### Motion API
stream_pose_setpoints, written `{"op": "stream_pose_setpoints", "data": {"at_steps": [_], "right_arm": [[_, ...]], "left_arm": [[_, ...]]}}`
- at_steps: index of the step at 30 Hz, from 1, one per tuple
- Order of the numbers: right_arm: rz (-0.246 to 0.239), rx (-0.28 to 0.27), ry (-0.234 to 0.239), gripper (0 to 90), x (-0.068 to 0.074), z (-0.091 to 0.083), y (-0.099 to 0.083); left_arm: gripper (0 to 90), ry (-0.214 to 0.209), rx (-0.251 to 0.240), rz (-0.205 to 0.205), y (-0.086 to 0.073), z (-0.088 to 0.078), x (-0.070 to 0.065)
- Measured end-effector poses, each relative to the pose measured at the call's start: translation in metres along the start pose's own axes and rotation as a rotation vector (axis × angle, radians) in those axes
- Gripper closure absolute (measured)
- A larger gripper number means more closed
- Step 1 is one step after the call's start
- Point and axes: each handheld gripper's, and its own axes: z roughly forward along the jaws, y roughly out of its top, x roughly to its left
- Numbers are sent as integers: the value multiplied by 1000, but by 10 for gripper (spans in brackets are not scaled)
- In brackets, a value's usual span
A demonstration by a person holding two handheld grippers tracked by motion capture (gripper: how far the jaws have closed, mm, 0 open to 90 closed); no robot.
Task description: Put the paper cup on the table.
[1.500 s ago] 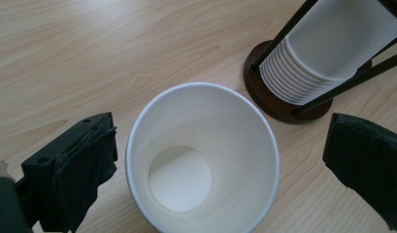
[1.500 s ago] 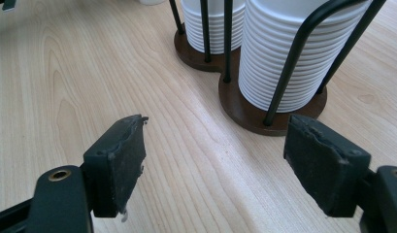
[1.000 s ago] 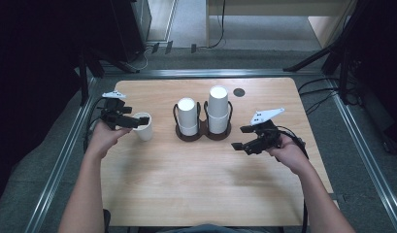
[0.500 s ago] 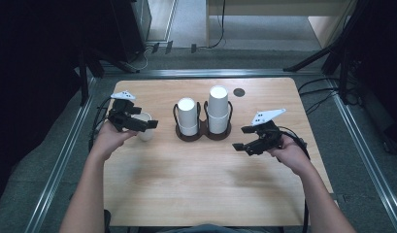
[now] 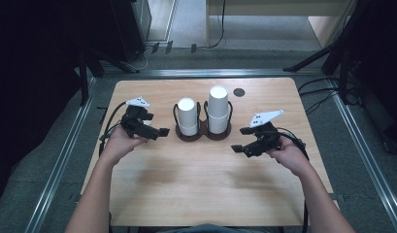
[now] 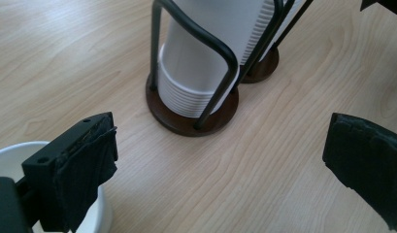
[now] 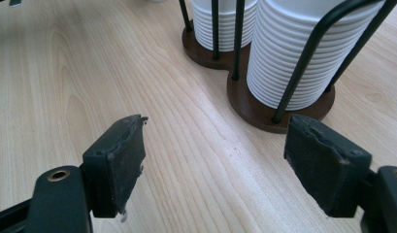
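Observation:
Two stacks of white paper cups stand upside down in a dark wire holder (image 5: 202, 134) at the table's middle: a shorter stack (image 5: 187, 115) and a taller one (image 5: 218, 108). My left gripper (image 5: 156, 128) hovers just left of the holder, open, jaws wide apart with nothing between them (image 6: 220, 160). A single white cup (image 6: 11, 160) sits upright beside and partly behind its left jaw. The shorter stack (image 6: 206, 53) is straight ahead of it. My right gripper (image 5: 239, 140) is right of the holder, open and empty (image 7: 220, 165), with the taller stack (image 7: 303, 53) ahead of it.
A small black round disc (image 5: 239, 91) lies on the wooden table (image 5: 201, 189) behind the taller stack. Metal rails (image 5: 60, 160) run along both sides of the table, and cables trail off the left and right edges.
My left gripper has moved right toward the holder and now covers the single cup in the high view. The right gripper has barely shifted.

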Motion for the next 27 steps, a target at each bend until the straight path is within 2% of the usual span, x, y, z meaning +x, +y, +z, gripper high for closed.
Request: {"op": "stream_pose_setpoints", "data": {"at_steps": [18,21,27], "right_arm": [[-6,-6,-2,225,4,-1,1],[-6,-5,-1,225,4,-1,2],[-9,-4,1,225,5,0,2]], "left_arm": [[0,-64,10,59,-5,9,-34],[0,-88,9,65,-6,12,-40],[0,-101,18,85,-6,22,-49]]}}
